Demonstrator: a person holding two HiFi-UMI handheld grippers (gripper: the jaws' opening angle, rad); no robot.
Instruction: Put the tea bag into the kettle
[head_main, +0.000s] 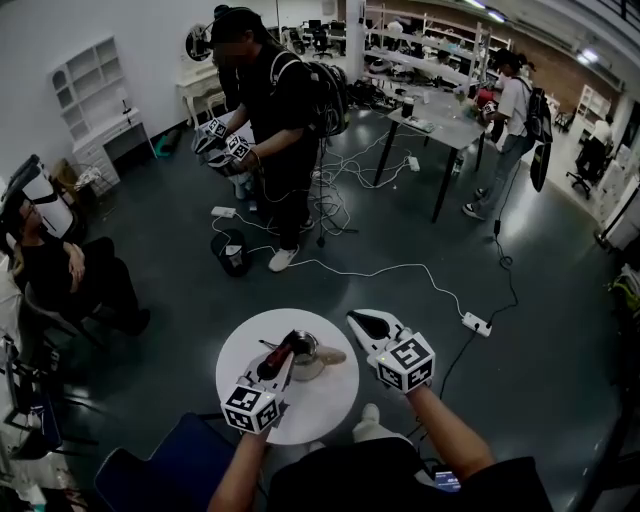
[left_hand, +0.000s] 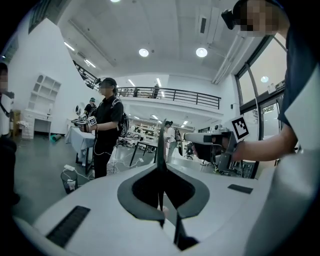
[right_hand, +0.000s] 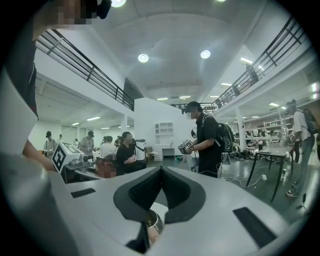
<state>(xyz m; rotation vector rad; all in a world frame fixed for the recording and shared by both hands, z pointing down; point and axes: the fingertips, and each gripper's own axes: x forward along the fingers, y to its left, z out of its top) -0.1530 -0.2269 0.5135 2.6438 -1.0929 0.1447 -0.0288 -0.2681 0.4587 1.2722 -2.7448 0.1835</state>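
Observation:
A small metal kettle (head_main: 310, 362) stands on the round white table (head_main: 330, 400). My left gripper (head_main: 285, 354) reaches over the kettle's left side. In the left gripper view it (left_hand: 161, 169) is shut on a thin dark flat thing seen edge-on, which looks like the tea bag (left_hand: 161, 142). From the head view this thing is a dark reddish strip (head_main: 277, 360). My right gripper (head_main: 358, 318) hangs just right of the table, shut with nothing between its fingers. In the right gripper view (right_hand: 161, 171) the kettle's shiny rim (right_hand: 154, 223) shows below the jaws.
A standing person (head_main: 270, 110) holds another pair of grippers beyond the table. A seated person (head_main: 60, 265) is at the left. Cables and a power strip (head_main: 476, 323) lie on the floor. A blue chair (head_main: 165, 470) is near me and a grey work table (head_main: 440, 115) far back.

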